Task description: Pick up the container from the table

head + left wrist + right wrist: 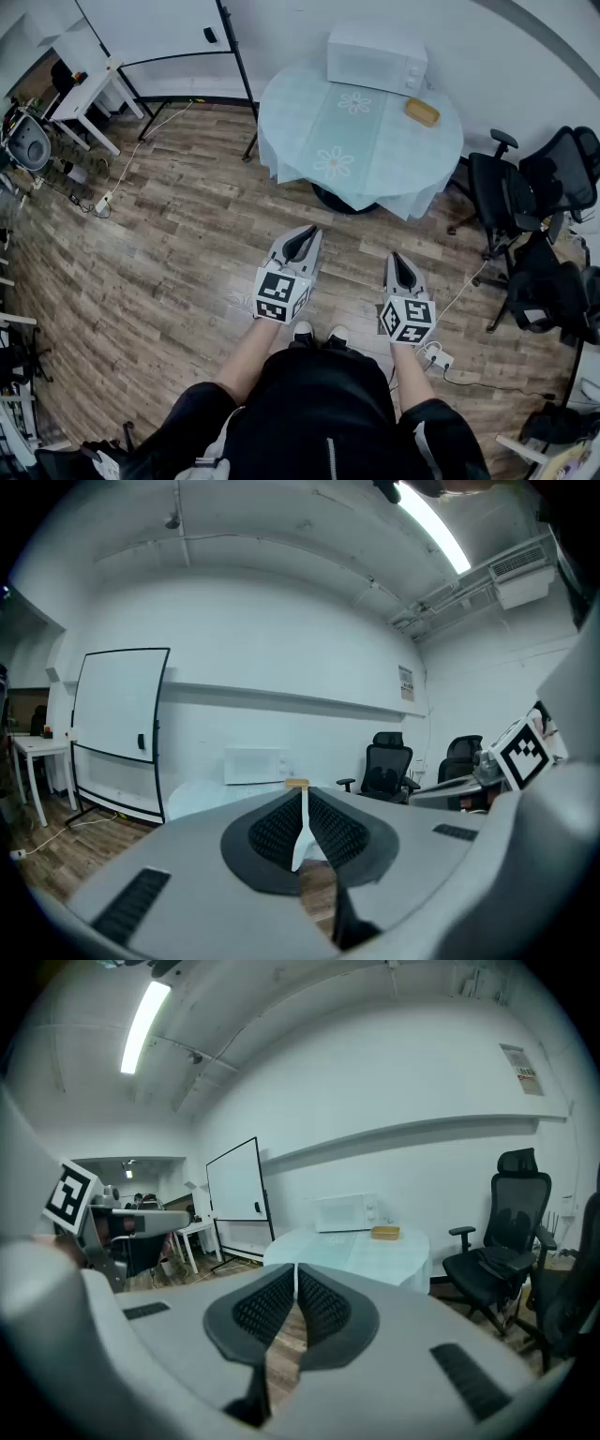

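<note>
With the left gripper (300, 239) and right gripper (400, 264) both empty, fingers (328, 1312) together, and the container (422, 112) well ahead on the counter (291, 117) beside the microwave (375, 58), we should step closer and spread the right fingers before reaching.

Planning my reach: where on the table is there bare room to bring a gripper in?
The near half of the round table with pale-blue cloth is bare. Crowded only at the back: white box-shaped microwave, small yellow container beside it.
</note>
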### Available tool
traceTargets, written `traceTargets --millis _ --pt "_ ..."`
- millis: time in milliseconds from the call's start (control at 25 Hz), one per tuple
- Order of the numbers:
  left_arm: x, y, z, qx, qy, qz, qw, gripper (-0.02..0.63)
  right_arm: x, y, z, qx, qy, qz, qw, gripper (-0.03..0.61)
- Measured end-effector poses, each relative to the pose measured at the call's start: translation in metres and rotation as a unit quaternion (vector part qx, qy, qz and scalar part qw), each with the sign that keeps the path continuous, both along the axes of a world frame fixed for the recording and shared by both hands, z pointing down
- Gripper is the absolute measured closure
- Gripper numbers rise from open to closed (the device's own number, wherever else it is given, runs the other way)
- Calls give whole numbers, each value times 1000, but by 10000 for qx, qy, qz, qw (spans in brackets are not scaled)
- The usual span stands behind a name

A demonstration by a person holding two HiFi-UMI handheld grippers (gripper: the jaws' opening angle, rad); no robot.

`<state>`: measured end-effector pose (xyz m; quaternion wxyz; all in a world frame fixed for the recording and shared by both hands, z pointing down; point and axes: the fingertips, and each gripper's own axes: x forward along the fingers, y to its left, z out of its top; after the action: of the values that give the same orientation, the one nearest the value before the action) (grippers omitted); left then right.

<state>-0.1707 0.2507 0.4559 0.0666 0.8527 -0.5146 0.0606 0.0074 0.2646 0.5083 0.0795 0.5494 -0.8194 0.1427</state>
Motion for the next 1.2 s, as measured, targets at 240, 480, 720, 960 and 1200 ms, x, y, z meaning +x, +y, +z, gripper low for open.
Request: traceTargets --millis 240,480,720,960,1200 --pt "8 1 5 -43 4 61 10000 581 3 -1 4 -17 69 40 10000 552" --pt "12 2 8 -94 22 102 9999 581 5 2 11 -111 118 81 9998 552" --pt "16 2 12 -132 -6 127 9998 581 8 1 15 -150 114 109 9998 552" --pt "29 -4 15 -171 4 85 9998 581 18 -1 19 -195 97 45 9998 552" --pt "57 -12 15 -156 -73 24 9998 581 44 -11 19 -155 25 -20 9999 552"
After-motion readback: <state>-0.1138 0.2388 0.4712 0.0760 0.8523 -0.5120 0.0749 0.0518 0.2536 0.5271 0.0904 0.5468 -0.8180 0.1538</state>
